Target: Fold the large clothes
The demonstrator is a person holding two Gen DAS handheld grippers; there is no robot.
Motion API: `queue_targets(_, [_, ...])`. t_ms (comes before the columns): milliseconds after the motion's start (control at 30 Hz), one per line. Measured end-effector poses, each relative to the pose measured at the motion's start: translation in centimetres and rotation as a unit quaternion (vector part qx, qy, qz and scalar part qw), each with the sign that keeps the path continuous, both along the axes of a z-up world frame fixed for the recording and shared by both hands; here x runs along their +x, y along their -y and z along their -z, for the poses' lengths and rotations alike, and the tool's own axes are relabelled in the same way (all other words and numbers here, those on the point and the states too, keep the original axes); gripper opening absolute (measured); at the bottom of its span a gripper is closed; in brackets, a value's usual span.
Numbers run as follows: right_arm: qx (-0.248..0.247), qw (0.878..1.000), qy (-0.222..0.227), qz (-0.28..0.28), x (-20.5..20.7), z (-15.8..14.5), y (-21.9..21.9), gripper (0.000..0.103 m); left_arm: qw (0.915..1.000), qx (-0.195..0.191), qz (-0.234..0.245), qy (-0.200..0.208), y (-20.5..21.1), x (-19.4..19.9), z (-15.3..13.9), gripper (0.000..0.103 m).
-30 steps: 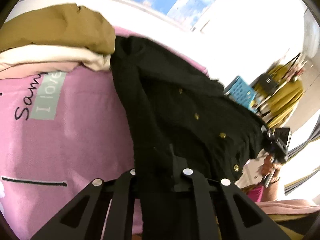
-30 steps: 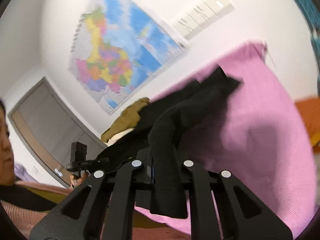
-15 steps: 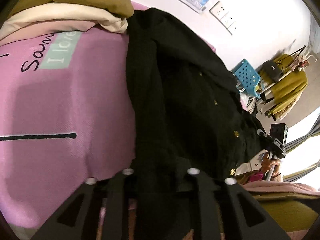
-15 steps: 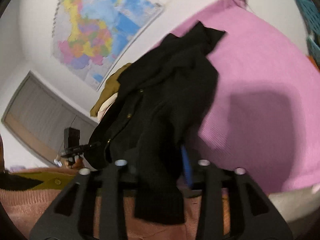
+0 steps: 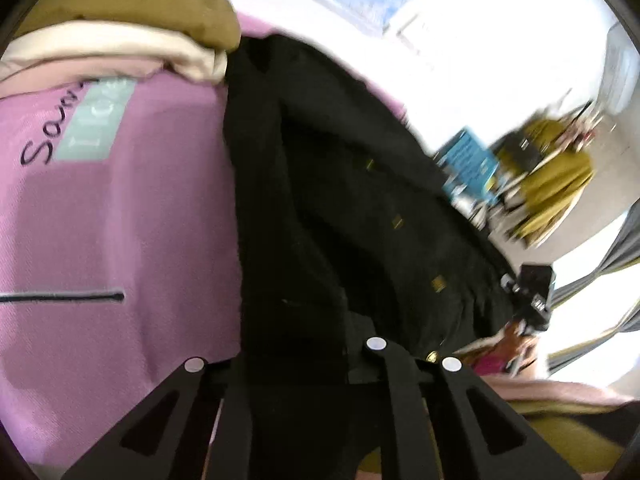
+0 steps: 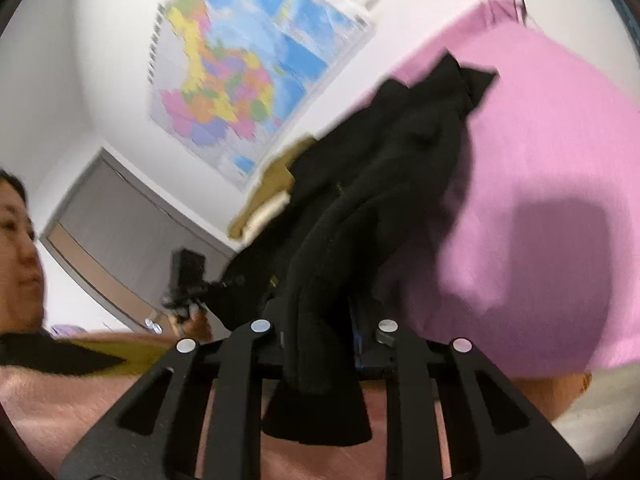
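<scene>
Tongs, left (image 5: 288,364) and right (image 6: 320,332), clamp black cardigan (image 5: 340,200).

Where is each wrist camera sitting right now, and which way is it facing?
Left wrist: on the left gripper, looking along its fingers over the black jacket on the pink sheet; the right gripper shows far right.
Right wrist: on the right gripper, facing the wall map; jacket cloth hangs between its fingers, and the left gripper shows at left.
Shared: the jacket, sheet, and folded pile.
</scene>
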State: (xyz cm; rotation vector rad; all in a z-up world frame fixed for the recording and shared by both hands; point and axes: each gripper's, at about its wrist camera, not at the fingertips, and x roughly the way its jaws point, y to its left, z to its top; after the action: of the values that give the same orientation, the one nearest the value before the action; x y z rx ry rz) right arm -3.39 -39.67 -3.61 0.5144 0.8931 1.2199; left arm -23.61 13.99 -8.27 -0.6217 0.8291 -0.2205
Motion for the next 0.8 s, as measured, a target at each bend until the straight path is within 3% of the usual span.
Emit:
queue_targets(167, [0.042,0.998,0.025,0.031,2.0,-3.9,0.1,0.016,0.9981,-0.043,-0.011,0.042,-1.5,0.7,-2.8,0.009])
queue_targets(333, [0.056,0.997,0.032,0.042,5.1,-6.7,-1.8,0.016,0.9977,-0.032,-0.015,0.058,-2.3,2.7,-5.6,0.009])
queue_targets(633, [0.062,0.995,0.010,0.072,13.5,-9.9,-5.4,0.016,0.9987,-0.017,-0.024,0.041,-6.3,9.8,-9.8,0.009])
queue_targets(800, [0.048,0.991,-0.054,0.111,20.8,-8.8,-8.2,0.016,0.9985,-0.023,-0.049,-0.001,-9.6,17.5,-10.9,0.011])
